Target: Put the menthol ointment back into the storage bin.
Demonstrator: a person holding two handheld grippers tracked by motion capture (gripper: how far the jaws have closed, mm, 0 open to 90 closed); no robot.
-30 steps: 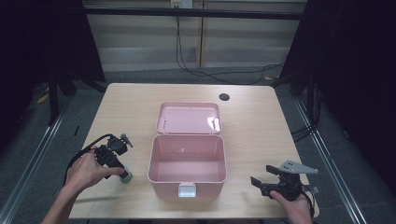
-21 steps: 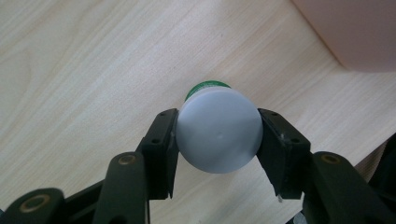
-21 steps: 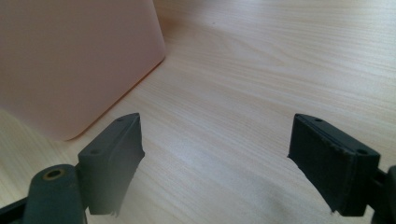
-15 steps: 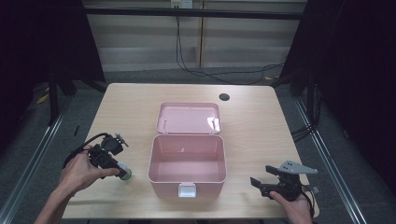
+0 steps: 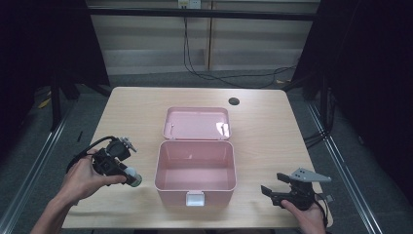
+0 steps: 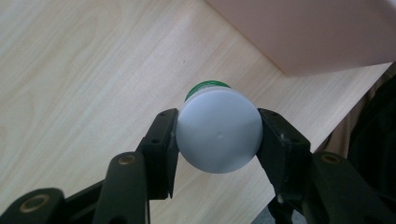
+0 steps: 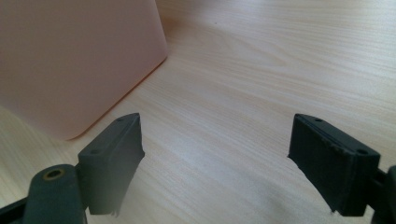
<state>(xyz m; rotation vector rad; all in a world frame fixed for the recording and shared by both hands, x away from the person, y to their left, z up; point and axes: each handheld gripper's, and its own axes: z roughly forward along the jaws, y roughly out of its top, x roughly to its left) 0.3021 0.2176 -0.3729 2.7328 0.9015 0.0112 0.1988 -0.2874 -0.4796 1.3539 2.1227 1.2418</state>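
The left hand-held gripper (image 6: 218, 140) has its two black jaws closed on a small bottle (image 6: 218, 128), one jaw pressed to each side of it. The bottle's round white end faces straight up the jaws, with a rim of green showing just behind it. Below lies the pale wood counter (image 6: 79, 70). At upper right the flat side of a pink box (image 6: 317, 32) sits near the bottle, apart from it. The counter's edge runs along the lower right, dark beyond.

An open box (image 5: 196, 165) sits mid-table (image 5: 136, 107), a bottle (image 5: 132, 177) just left.
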